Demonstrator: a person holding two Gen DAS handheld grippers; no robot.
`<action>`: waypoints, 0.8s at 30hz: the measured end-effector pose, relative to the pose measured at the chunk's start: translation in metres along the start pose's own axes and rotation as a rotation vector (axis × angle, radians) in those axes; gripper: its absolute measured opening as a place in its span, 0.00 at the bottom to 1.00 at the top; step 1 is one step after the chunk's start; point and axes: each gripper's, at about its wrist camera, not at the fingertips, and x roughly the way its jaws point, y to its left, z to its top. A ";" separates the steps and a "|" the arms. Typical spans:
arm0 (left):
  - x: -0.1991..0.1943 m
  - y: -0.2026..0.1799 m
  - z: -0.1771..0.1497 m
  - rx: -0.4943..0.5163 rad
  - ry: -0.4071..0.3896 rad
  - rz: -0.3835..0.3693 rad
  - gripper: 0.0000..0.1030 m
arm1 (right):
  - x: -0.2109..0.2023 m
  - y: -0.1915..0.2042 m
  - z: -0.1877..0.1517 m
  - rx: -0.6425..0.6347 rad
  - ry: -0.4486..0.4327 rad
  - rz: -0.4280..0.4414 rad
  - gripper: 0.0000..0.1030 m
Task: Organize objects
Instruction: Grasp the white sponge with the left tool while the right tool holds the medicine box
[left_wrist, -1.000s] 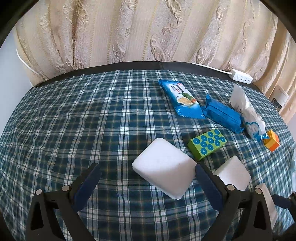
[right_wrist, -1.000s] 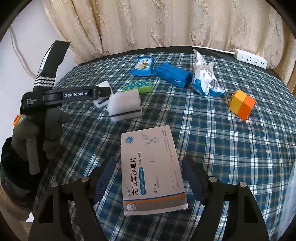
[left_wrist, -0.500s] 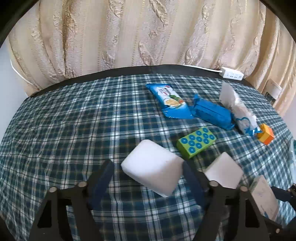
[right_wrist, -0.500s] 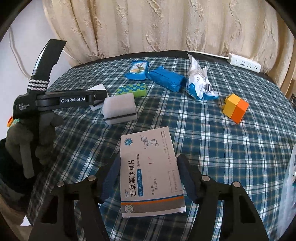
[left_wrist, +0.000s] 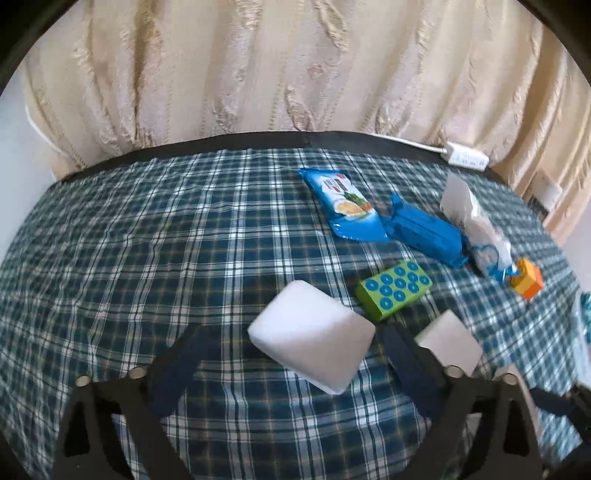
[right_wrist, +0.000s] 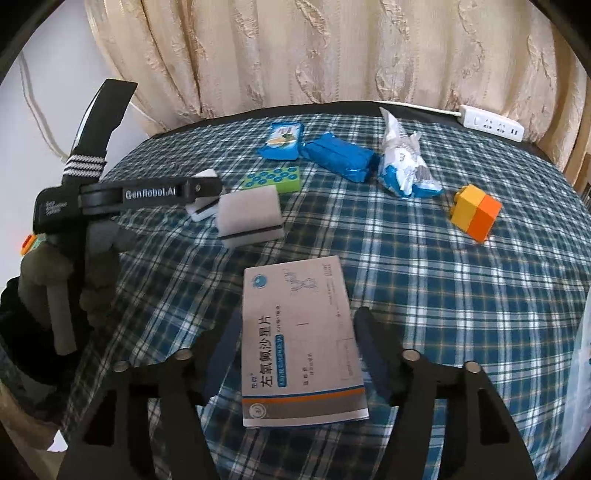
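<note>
Jaws spread on both: left gripper (left_wrist: 286, 363) straddles the white sponge (left_wrist: 312, 341), right gripper (right_wrist: 295, 350) straddles the medicine box (right_wrist: 301, 341), no pinch yet. Both lie on the plaid tabletop (left_wrist: 147, 240); sponge just beside the green block (left_wrist: 393, 288). Likely step: grasping. Next: close squarely, then lift.

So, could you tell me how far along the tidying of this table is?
Early, by the look of it. The three blue snack packets, such as the biscuit packet, sit side by side at the back, perhaps already grouped. In hand: the left gripper straddles a white sponge, and the right gripper brackets the medicine box; neither looks lifted. The green block, second sponge and orange-yellow block remain scattered.
</note>
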 end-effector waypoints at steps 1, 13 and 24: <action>0.000 0.003 0.001 -0.012 -0.002 -0.007 0.99 | 0.000 0.001 0.000 -0.002 0.000 0.003 0.66; 0.007 -0.008 0.000 0.117 -0.022 0.044 1.00 | 0.002 -0.005 -0.002 0.010 0.002 0.021 0.66; 0.018 -0.020 -0.003 0.187 0.012 0.090 0.88 | 0.012 -0.001 -0.001 -0.011 0.025 0.001 0.67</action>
